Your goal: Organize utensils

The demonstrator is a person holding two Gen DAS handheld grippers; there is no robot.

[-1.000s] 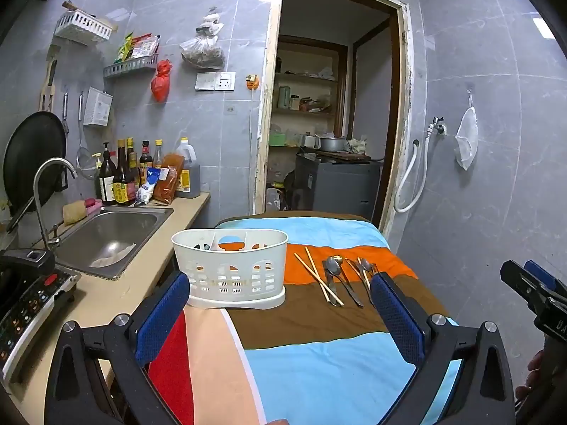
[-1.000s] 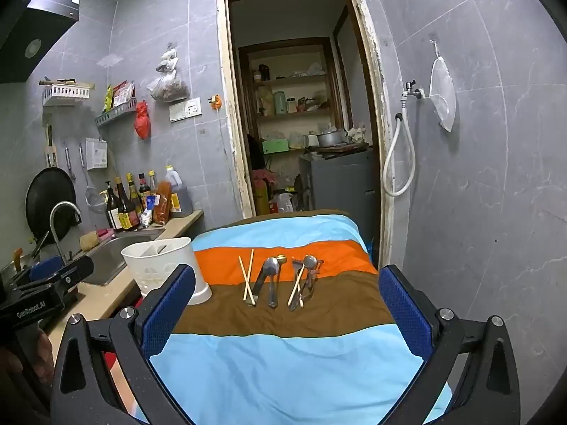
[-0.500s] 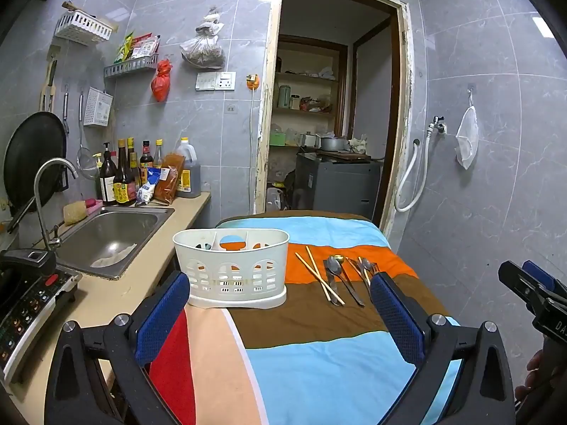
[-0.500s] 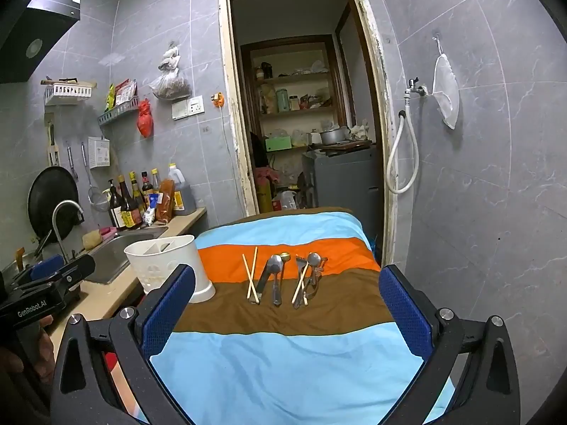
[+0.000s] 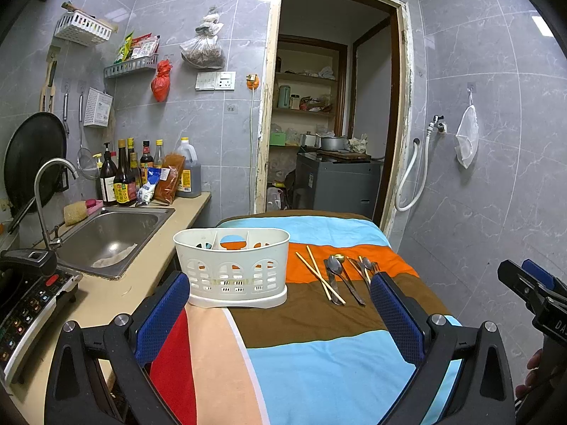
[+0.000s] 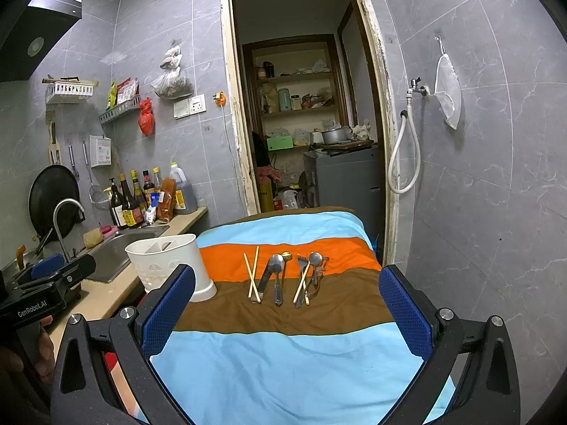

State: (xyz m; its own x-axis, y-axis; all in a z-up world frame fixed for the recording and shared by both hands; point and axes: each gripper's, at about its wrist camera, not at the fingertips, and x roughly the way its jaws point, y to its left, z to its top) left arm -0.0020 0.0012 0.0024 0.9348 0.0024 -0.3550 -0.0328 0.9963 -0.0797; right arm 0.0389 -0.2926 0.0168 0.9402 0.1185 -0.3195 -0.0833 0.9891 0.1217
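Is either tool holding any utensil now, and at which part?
Nothing is held. Left tool and right tool are both open and empty; chopsticks and spoons lie on the cloth.

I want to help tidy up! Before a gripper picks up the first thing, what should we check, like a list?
1. Left gripper open and holding nothing: ok.
2. Right gripper open and holding nothing: ok.
3. White caddy upright on the striped cloth: ok.
4. Caddy compartments free to take utensils: cannot tell; only part of the inside shows.
5. Chopsticks lying apart from the spoons, easy to grab alone: ok.
6. Fork, spoon and chopstick pile untangled: not ok, they overlap.
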